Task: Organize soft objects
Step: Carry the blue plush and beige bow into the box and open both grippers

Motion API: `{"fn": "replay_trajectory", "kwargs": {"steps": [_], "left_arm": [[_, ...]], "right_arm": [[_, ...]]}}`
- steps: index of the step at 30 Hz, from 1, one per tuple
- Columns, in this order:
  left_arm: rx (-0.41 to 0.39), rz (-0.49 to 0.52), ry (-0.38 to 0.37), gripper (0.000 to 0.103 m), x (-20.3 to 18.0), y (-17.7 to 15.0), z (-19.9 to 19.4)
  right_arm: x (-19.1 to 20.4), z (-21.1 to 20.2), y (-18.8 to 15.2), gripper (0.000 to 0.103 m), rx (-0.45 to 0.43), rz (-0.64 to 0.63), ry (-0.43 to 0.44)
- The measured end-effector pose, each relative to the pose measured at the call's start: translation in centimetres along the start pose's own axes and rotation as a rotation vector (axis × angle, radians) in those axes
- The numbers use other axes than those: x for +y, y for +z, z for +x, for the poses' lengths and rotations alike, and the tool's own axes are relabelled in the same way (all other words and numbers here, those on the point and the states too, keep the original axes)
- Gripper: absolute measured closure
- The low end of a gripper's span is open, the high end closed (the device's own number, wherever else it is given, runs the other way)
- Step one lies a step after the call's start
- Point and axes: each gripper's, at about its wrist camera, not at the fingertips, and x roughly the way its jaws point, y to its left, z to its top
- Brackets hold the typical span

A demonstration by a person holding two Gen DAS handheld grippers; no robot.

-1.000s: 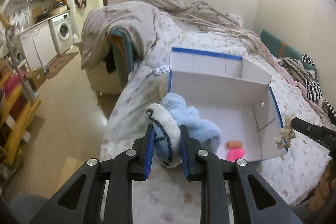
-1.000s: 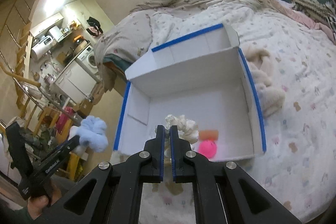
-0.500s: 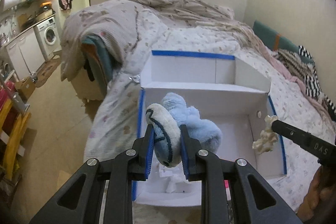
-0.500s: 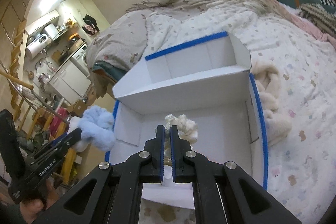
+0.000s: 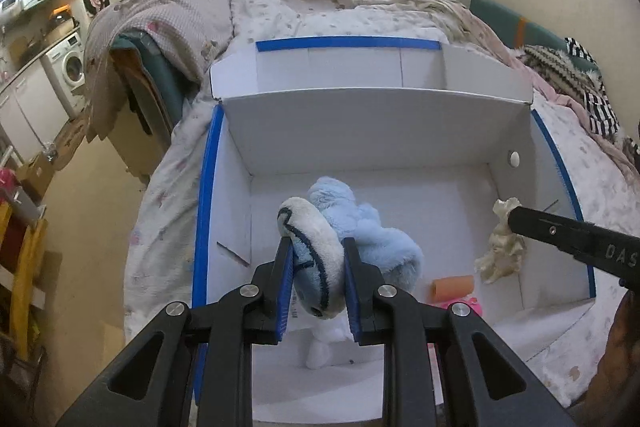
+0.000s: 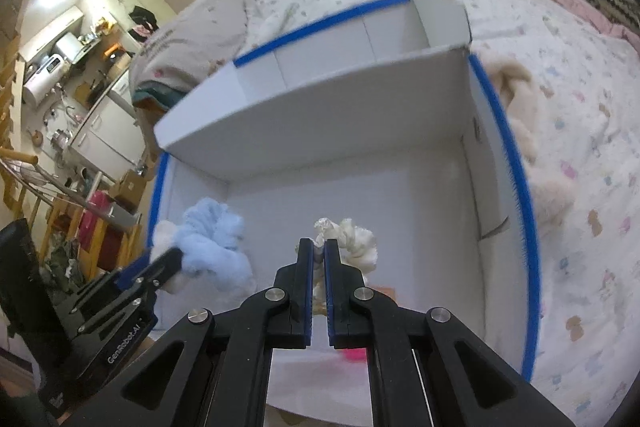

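- Left gripper point(image 5: 316, 277): jaws clamped on blue plush toy point(image 5: 352, 243), narrow gap, blue pads pressing its cream-and-navy part from both sides; fluffy light-blue body sticking out ahead and to the right of the jaws.
- Plush held over the open white box point(image 5: 360, 131), above the left-middle of the floor; touching the floor or not: cannot tell.
- Right gripper point(image 6: 319, 255): jaws almost fully closed, pinching cream knotted rope toy point(image 6: 356, 239); knot bulging out past the tips to the right.
- Left-wrist view: rope toy point(image 5: 502, 251) hanging off the right gripper's tip, inside the box near its right wall.
- Right-wrist view: left gripper point(image 6: 168, 259) with the blue plush point(image 6: 212, 243) at the box's left side, beside the rope toy, not touching it.
- Box: white, blue tape on the rims, flap folded open at the far side, sitting on the bed point(image 5: 168, 195) with patterned cover.
- Already in the box at the near right: orange cylinder point(image 5: 452, 287), pink toy point(image 5: 464, 305) just beside it, partly hidden behind the left gripper.
- Cream fluffy item point(image 6: 524, 131) on the bed just outside the box's right wall.
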Motion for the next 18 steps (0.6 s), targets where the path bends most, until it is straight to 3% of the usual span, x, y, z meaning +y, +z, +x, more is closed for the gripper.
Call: {"fn": "replay_trajectory", "kwargs": {"steps": [10, 13, 16, 18], "left_arm": [[0.038, -0.022, -0.012, 0.078, 0.6, -0.3, 0.7], [0.054, -0.072, -0.04, 0.077, 1.1, -0.3, 0.7], [0.063, -0.093, -0.037, 0.074, 1.3, -0.2, 0.7], [0.061, -0.083, -0.031, 0.066, 1.1, 0.0, 0.6]], "right_arm": [[-0.6, 2.9, -0.5, 0.096, 0.061, -0.008, -0.038], [-0.8, 3.2, -0.5, 0.096, 0.07, -0.015, -0.046], [-1.1, 3.4, -0.4, 0.095, 0.076, -0.011, -0.043], [-1.3, 3.4, -0.3, 0.093, 0.072, -0.004, -0.048]]}}
